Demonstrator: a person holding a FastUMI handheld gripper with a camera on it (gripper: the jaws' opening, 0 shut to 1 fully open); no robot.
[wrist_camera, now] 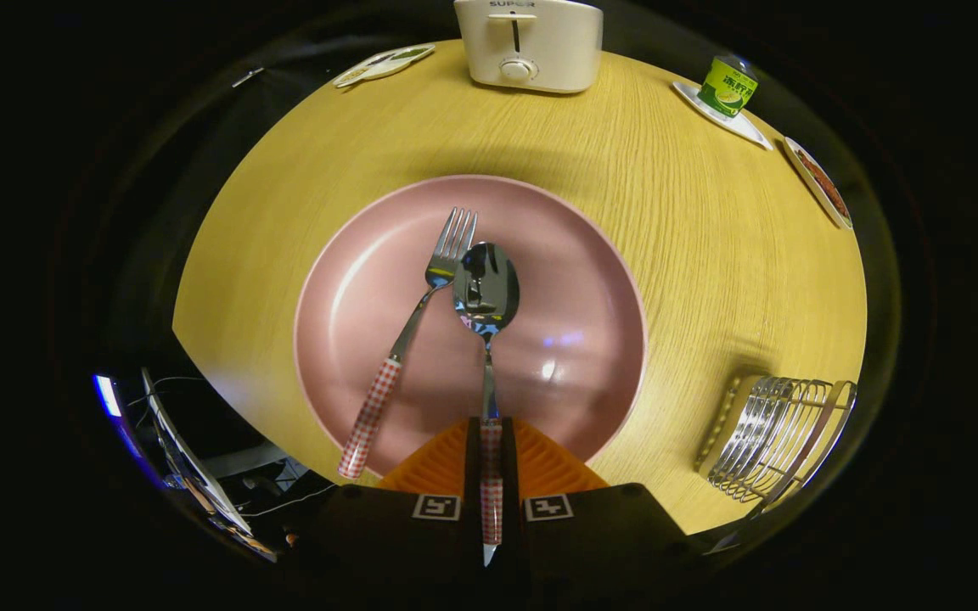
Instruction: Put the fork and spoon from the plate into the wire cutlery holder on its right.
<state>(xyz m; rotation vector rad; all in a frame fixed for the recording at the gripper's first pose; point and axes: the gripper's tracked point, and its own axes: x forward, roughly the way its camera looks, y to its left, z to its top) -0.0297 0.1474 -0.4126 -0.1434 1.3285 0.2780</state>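
A pink plate [591, 288] lies on the wooden table just ahead of my fingers. On it a fork [413, 327] with a red-checked handle rests slanted, tines pointing away, left of the spoon. The spoon [486, 293] has the same checked handle, and that handle runs straight back between my fingers. My gripper [490, 428] is shut on the spoon's handle, both pads pressing its sides, while the bowl sits over the plate's middle. The wire cutlery holder [773, 441] stands on the table to the right of the plate, close to the table's near edge.
A white toaster [530, 42] stands at the far side of the table. A green can [728, 85] sits on a white tray at the far right, with a small dish [820, 182] beside it. Another flat tray [383, 64] lies far left. Cables and equipment lie below the table's left edge.
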